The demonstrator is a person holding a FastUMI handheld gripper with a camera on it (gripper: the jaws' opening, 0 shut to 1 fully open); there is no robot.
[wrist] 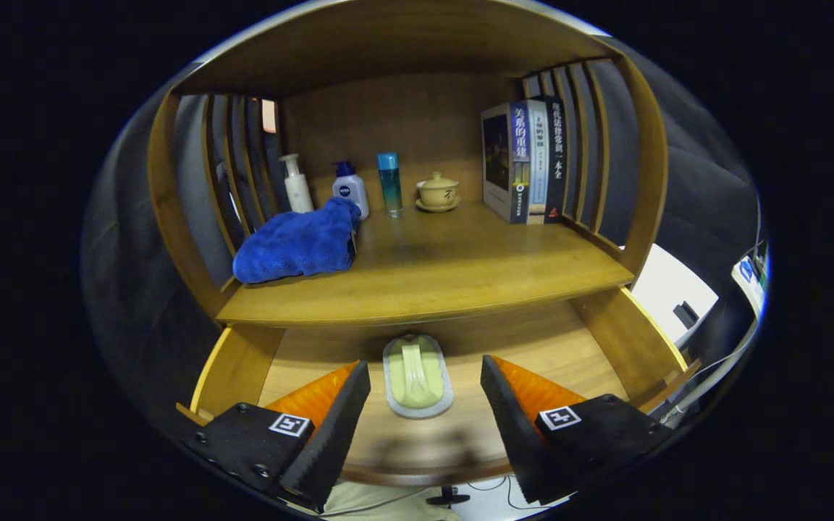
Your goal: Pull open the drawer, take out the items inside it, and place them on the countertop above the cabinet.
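Gripper (424, 405) open above drawer (316, 347) — pale dish (417, 376) unidentifiable

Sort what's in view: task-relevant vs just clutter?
Job:
open drawer
pale green item lying in it, between the open gripper fingers
countertop
blue towel on the countertop

Lying about:
pump bottle
lotion bottle
teal bottle
lidded teacup
books

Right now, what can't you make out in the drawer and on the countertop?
- Gripper view: the open drawer's back part, hidden under the countertop.
- The green item between the open jaws of the gripper: its far end is tucked under that edge; what it is stays unclear.
- The bottles behind the blue towel: bases hidden.
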